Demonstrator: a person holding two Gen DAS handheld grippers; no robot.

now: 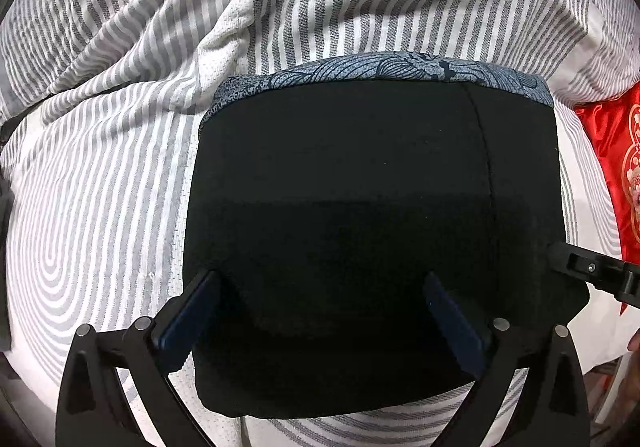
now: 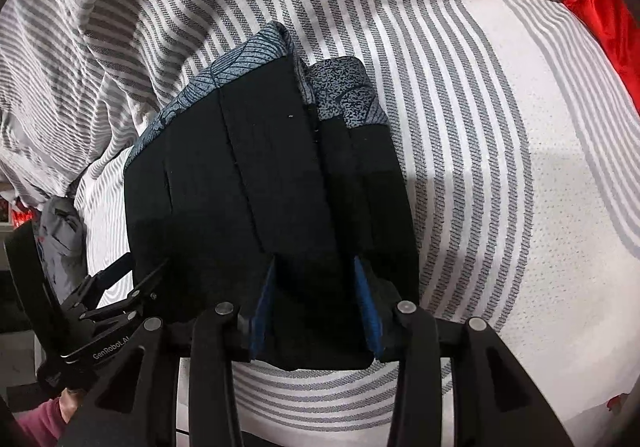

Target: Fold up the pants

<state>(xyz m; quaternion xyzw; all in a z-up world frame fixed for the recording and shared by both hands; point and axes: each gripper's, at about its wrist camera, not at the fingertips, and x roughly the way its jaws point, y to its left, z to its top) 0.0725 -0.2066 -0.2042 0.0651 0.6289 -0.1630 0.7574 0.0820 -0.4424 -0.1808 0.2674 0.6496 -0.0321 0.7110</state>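
The black pants (image 1: 360,207) lie folded into a compact block on the striped bed, a blue patterned part (image 1: 384,67) showing at the far edge. My left gripper (image 1: 320,287) is wide open, its blue-padded fingers (image 1: 192,311) over the near left part of the block. My right gripper (image 2: 316,279) is partly open over the near right edge of the pants (image 2: 256,175), fabric between its pads (image 2: 366,299). The right gripper's finger also shows at the right of the left wrist view (image 1: 588,267).
A grey-and-white striped sheet (image 1: 100,187) covers the bed, with a bunched striped blanket (image 1: 160,7) at the far left. A red embroidered cloth (image 1: 616,167) lies at the right. A grey item (image 2: 60,243) sits at the left edge.
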